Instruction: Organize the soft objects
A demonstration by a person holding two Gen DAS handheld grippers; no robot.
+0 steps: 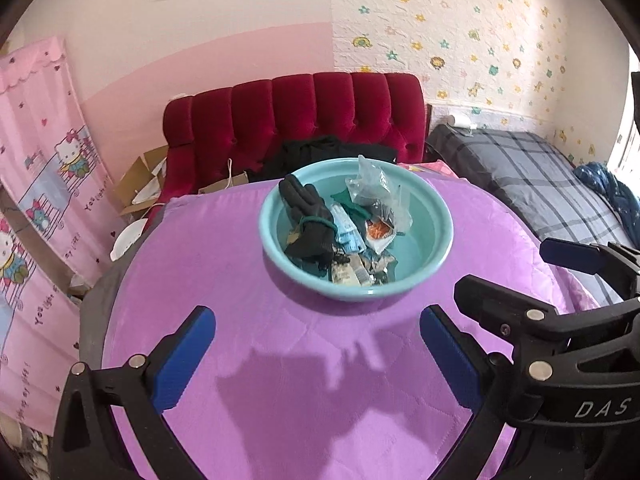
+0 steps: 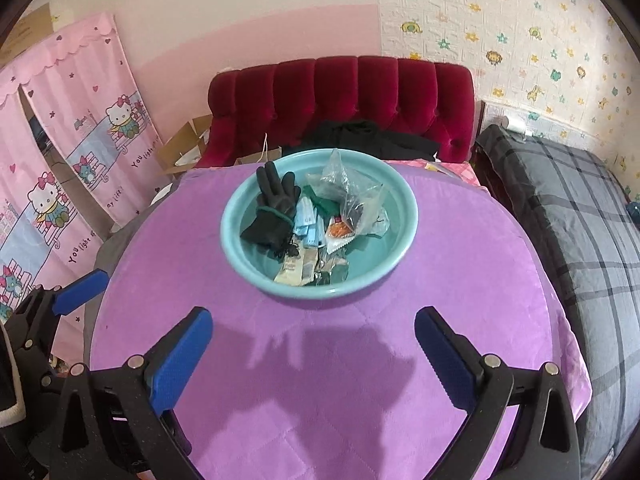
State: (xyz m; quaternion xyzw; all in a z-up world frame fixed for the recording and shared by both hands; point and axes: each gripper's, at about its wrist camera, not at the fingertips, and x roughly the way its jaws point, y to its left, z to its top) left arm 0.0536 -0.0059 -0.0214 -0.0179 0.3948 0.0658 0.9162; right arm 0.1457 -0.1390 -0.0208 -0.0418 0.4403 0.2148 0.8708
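A teal bowl (image 1: 436,252) (image 2: 248,256) sits on a round table with a purple cloth (image 1: 240,264) (image 2: 460,264). In it lie a black glove (image 1: 310,220) (image 2: 274,208), a light blue face mask (image 1: 346,230) (image 2: 306,220), a clear plastic bag (image 1: 374,186) (image 2: 348,188), a green cloth (image 1: 348,202) and several small packets (image 1: 380,234) (image 2: 296,270). My left gripper (image 1: 318,328) is open and empty, above the cloth in front of the bowl. My right gripper (image 2: 314,330) is open and empty too; it shows at the right of the left wrist view (image 1: 520,264).
A red tufted sofa (image 1: 296,116) (image 2: 344,96) with dark clothes stands behind the table. A grey plaid bed (image 1: 540,184) (image 2: 580,220) is at the right. A pink curtain (image 1: 44,184) (image 2: 72,148) and cardboard boxes (image 1: 140,184) are at the left.
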